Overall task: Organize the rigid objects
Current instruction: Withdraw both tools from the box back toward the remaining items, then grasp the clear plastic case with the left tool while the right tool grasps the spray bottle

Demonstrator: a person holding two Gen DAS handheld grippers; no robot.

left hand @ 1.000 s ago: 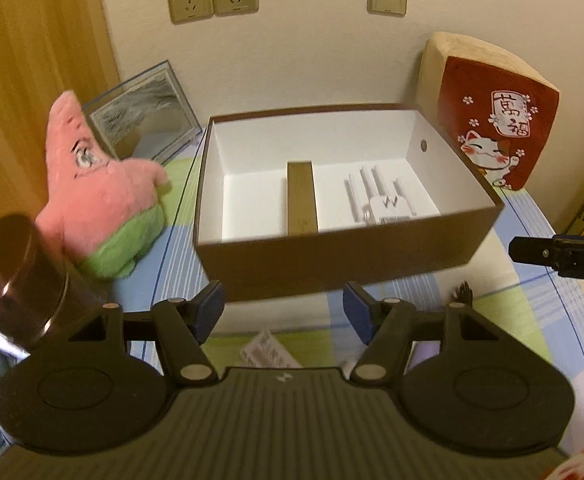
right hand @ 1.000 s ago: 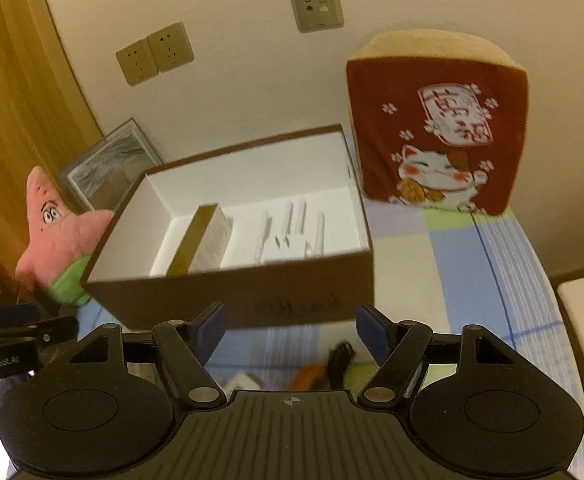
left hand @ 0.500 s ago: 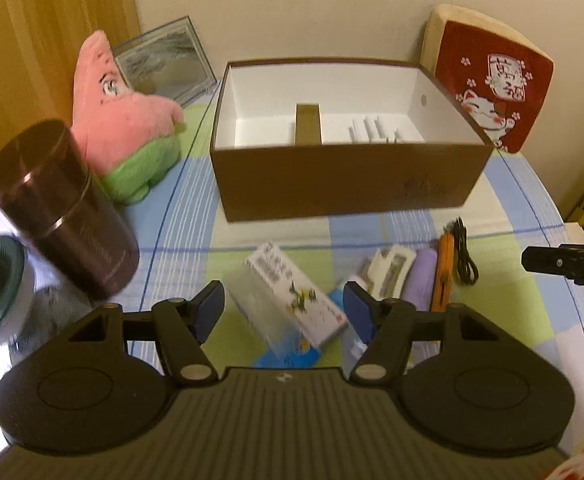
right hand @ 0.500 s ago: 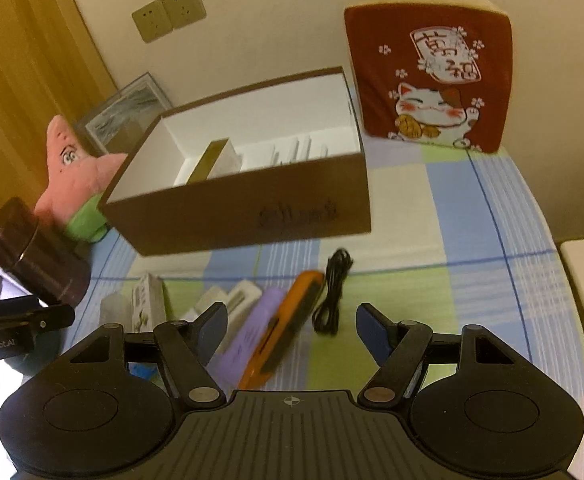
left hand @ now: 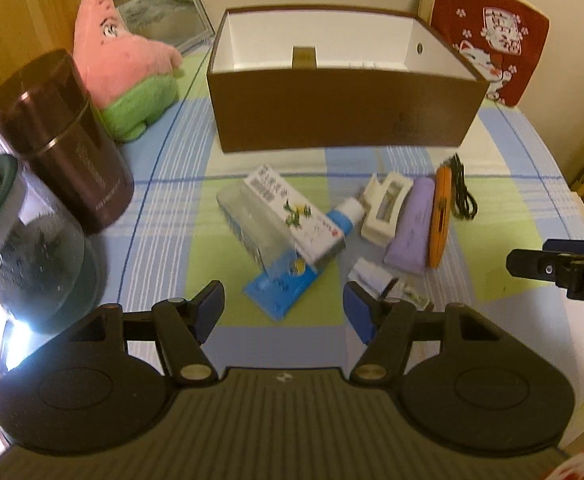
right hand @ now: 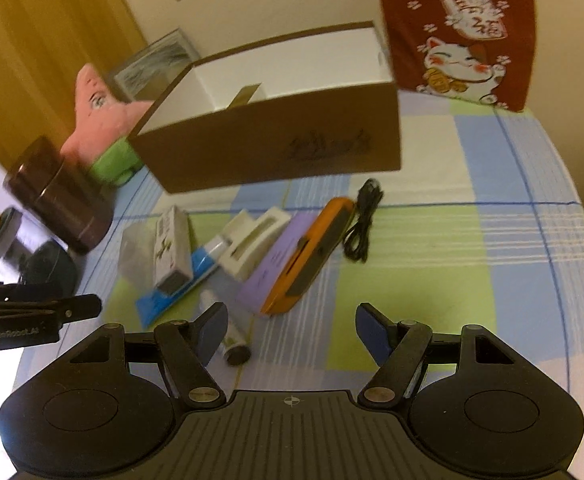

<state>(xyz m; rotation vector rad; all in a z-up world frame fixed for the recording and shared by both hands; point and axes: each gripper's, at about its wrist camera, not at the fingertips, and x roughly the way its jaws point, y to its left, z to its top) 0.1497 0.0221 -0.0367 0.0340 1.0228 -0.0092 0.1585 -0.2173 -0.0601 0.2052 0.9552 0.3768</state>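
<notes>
Left wrist view now looks down on a litter of small things that a second ago lay hidden under the box (left hand: 332, 112); then the box filled the view and wall sockets showed above it. Right wrist view has dropped the same way, so the cable (right hand: 362, 224) and cutter (right hand: 312, 256) are in sight.

Left gripper (left hand: 284, 308) hangs over the checked cloth (left hand: 512, 208) with its blue fingers (left hand: 212, 304) about half open and nothing between them. Right gripper (right hand: 292, 328) stands likewise, roughly half open and empty; a small tube (right hand: 232, 340) lies just beside its left finger, and whether they touch I cannot tell. "GenRobot.AI" reads on the left gripper's side in the right wrist view.

Beyond the fingers lie a blue packet (left hand: 280, 284), a white carton (left hand: 292, 212) with green print too blurred to read, a clear case (left hand: 248, 224), a white clip (left hand: 384, 208), a purple case (left hand: 412, 232), the orange cutter and the black cable, close together. At left stand a dark canister (left hand: 60, 136) and a glass jar (left hand: 32, 252). Farther off the open brown box holds a gold bar (left hand: 304, 58). A pink plush (left hand: 120, 64), a framed picture (left hand: 164, 12) and a red cat cushion (left hand: 492, 36) with Chinese characters sit at the wall.
</notes>
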